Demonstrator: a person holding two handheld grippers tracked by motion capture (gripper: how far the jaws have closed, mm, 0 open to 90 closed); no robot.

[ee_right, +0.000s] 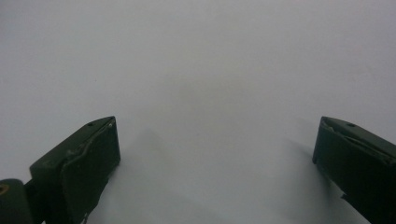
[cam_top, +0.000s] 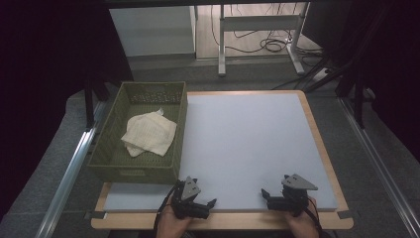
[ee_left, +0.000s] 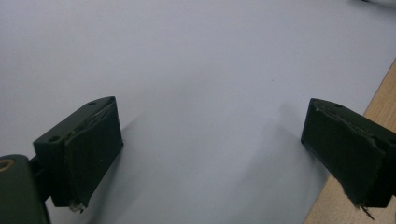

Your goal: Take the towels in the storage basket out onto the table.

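The cloth, cream and loosely folded, lies on the floor of the green basket, toward its middle, one corner pointing at the far wall. The basket stands at the left edge of the desk, partly on the pale mat that covers most of the desk top. The cloth is well apart from both hand-held grippers.

The left hand-held gripper rests at the near edge of the mat, just in front of the basket's near right corner, held by a hand coming in from below. Its jaws stand wide apart with nothing between them; in the left gripper view bare mat lies between them, and the wooden desk edge shows at the right.

The right hand-held gripper sits near the mat's near right corner, in the other hand. Its jaws are also spread wide and hold nothing; the right gripper view shows plain mat between them. The two hand-held grippers are well apart from each other.
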